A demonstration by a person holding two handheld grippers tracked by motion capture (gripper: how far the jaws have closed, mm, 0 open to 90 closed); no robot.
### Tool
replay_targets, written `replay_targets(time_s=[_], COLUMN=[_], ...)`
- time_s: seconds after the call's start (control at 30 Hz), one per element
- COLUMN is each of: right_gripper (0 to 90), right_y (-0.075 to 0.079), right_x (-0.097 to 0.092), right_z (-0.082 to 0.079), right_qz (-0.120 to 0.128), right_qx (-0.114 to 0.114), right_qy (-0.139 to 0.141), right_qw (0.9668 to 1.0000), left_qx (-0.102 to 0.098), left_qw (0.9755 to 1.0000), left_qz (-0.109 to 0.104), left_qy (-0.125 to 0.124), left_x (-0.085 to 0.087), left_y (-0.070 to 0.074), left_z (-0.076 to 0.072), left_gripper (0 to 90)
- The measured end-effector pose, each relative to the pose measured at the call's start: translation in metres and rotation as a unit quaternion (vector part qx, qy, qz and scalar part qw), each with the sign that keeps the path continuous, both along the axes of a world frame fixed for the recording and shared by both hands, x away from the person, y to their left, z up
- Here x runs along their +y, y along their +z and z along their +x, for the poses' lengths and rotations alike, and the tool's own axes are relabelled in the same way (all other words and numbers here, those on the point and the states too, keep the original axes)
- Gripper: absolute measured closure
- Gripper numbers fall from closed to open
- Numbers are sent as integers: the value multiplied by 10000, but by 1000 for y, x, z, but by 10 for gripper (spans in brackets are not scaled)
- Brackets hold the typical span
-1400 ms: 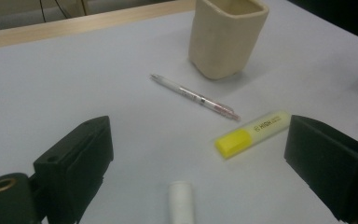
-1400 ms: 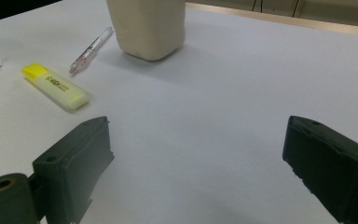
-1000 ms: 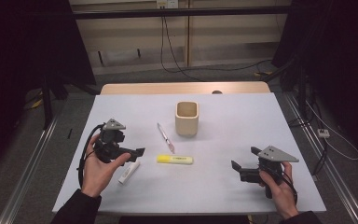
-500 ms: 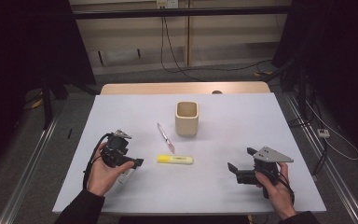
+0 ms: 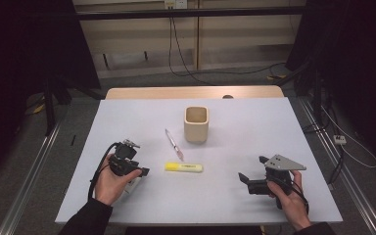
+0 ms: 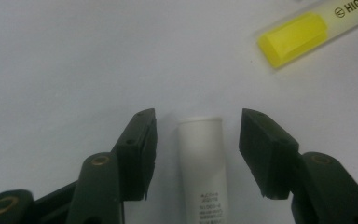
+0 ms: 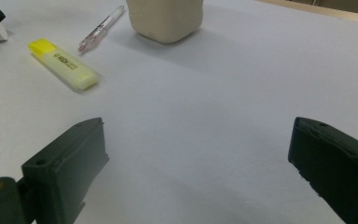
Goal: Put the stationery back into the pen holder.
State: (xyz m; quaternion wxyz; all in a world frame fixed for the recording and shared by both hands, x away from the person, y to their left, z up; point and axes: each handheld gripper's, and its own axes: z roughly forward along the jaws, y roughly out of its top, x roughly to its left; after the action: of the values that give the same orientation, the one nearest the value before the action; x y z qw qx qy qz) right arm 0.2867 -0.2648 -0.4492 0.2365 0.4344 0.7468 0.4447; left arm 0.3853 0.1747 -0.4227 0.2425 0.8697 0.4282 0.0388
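Observation:
A white marker (image 6: 201, 163) lies on the table between the jaws of my left gripper (image 6: 199, 125), which stands open around it without touching. From above, the left gripper (image 5: 141, 172) sits low at the front left and hides most of the marker (image 5: 134, 184). A yellow highlighter (image 5: 183, 167) (image 6: 303, 35) lies just right of it. My right gripper (image 5: 245, 179) (image 7: 198, 149) is open and holds nothing at the front right.
A beige square cup (image 5: 196, 124) (image 7: 165, 16) stands mid-table, with a clear pen (image 5: 174, 144) (image 7: 101, 29) lying to its left. The highlighter (image 7: 63, 64) lies ahead of the right gripper. The white table (image 5: 254, 127) has a wooden strip at its far edge.
My left gripper has come down and toward the front edge, settling with its jaws around the white marker. The right gripper has barely shifted.

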Motion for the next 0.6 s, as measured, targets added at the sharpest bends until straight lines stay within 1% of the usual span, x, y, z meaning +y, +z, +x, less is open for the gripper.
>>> replay_targets(time_s=[0.07, 0.13, 0.23, 0.27, 0.3, 0.33, 0.37, 0.4, 0.43, 0.6], right_gripper=[39, 41, 41, 41, 40, 39, 38, 37, 38, 40], right_y=[0, 0, 0, 0, 0, 0, 0, 0, 0, 0], right_x=[0, 1, 1, 1, 0, 0, -1, -1, -1, 0], right_z=[-1, 0, 0, -1, -1, -1, -1, -1, -1, -1], right_qz=[-22, -27, -24, -19, -1, 2, -7, -6, -1, -9], right_qx=[4, 25, 24, 18, -13, -23, -39, -37, -39, -31], right_qy=[17, 47, 52, 36, 12, 2, -18, -27, -25, 0], right_qw=[10000, 10000, 10000, 10000, 10000, 10000, 10000, 10000, 10000, 10000], left_qx=[-6, -9, 6, 4, 11, 0, -5, 54, 57, 85], left_qw=[10000, 10000, 9999, 10000, 10000, 9999, 9999, 9997, 9995, 9993], left_qz=[-45, -26, 89, 40, 56, 141, 156, 206, 269, 335], left_qy=[35, -1, -49, -44, -40, -53, -44, -97, -121, -151], left_x=[0, -2, -4, -5, -5, -6, -7, -7, -8, -10], left_y=[-1, 0, -2, -3, -3, -3, -4, -5, -7, -7], left_z=[0, -1, -1, -1, 0, 0, 0, 0, 0, 1], left_gripper=[508, 554, 562, 562, 562, 569, 593, 616, 615, 618])
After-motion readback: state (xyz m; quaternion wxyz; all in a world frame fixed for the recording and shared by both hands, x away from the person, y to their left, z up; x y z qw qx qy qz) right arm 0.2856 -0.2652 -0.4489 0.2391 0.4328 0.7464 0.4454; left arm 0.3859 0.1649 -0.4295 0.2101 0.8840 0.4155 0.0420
